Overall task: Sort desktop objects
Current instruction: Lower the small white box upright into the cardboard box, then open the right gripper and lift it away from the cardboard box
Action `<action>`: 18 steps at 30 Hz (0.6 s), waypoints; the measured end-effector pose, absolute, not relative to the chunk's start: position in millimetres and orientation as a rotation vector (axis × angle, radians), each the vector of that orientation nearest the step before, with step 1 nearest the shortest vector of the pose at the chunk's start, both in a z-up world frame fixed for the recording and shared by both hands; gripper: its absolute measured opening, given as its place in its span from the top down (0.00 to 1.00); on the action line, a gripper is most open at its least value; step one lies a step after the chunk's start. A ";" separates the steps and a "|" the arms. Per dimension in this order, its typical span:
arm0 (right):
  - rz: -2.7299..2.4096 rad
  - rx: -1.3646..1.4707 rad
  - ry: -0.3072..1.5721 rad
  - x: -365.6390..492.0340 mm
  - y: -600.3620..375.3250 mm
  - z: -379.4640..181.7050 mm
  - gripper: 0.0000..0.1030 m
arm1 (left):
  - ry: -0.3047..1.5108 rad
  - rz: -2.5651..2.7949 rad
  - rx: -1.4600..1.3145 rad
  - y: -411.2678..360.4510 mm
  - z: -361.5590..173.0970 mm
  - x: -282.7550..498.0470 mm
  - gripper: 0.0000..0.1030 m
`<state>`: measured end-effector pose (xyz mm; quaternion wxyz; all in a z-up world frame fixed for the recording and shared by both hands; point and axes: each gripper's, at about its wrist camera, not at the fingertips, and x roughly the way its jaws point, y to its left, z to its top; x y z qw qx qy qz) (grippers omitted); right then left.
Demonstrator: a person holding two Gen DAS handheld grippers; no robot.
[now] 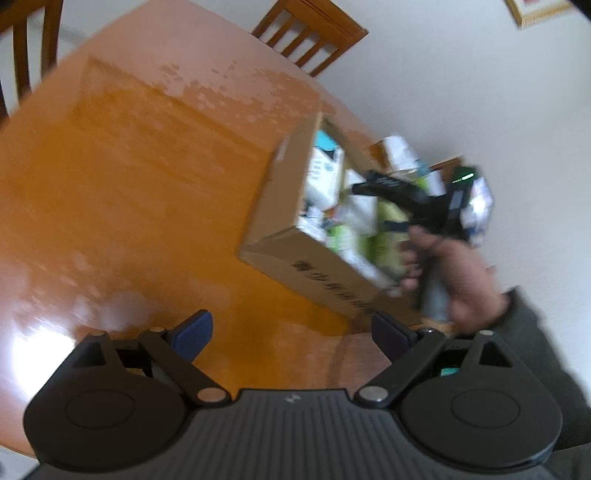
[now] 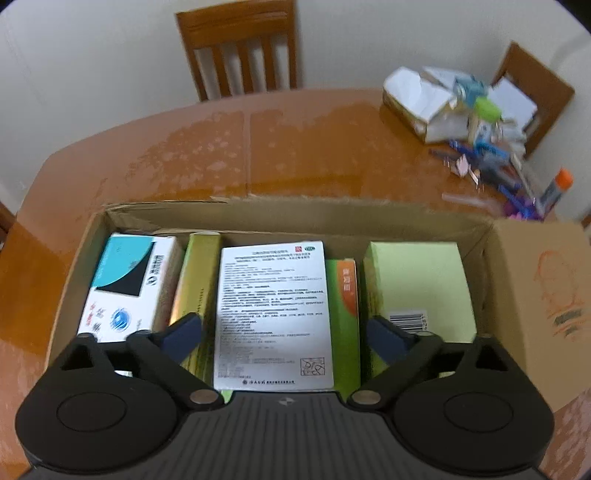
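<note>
An open cardboard box (image 2: 332,218) stands on the orange wooden table (image 2: 295,155), packed with upright cartons. Among them are a white and teal one (image 2: 125,284), a yellow-green one (image 2: 194,280), a white one covered in fine print (image 2: 271,314), a green and orange one (image 2: 345,306) and a pale green one with a barcode (image 2: 417,284). My right gripper (image 2: 282,323) hangs over the box, open, its pads clear of the printed carton on both sides. In the left wrist view a person's hand (image 1: 454,266) holds it above the box (image 1: 291,192). My left gripper (image 1: 291,325) is open over bare table, left of the box.
Torn white packaging (image 2: 421,103), a heap of small colourful items (image 2: 491,155) and an orange-capped tube (image 2: 556,188) lie at the table's far right. Wooden chairs (image 2: 243,48) (image 1: 310,33) stand around the table, with white walls behind.
</note>
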<state>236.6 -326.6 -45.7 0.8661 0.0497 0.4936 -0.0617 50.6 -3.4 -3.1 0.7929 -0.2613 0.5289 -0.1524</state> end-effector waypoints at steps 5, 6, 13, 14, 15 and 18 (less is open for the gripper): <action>-0.111 -0.008 0.957 216.4 -312.5 -18.8 0.00 | 1.148 -0.247 -0.410 -12.2 1.2 49.7 0.10; -0.108 -0.023 0.949 213.3 -310.3 -14.0 0.00 | 1.156 -0.240 -0.392 -13.5 1.4 49.8 0.10; -0.028 -0.073 0.863 187.0 -294.1 30.8 0.00 | 1.163 -0.223 -0.352 -16.2 5.1 47.9 0.10; -0.016 -0.077 0.855 183.6 -290.9 37.7 0.00 | 1.156 -0.221 -0.345 -16.4 6.8 47.1 0.09; -0.005 -0.080 0.847 180.5 -288.1 43.4 0.00 | 1.149 -0.218 -0.338 -16.5 8.4 46.3 0.08; 0.023 -0.082 0.836 173.4 -279.0 58.9 0.00 | 1.140 -0.205 -0.317 -19.5 11.6 44.7 0.05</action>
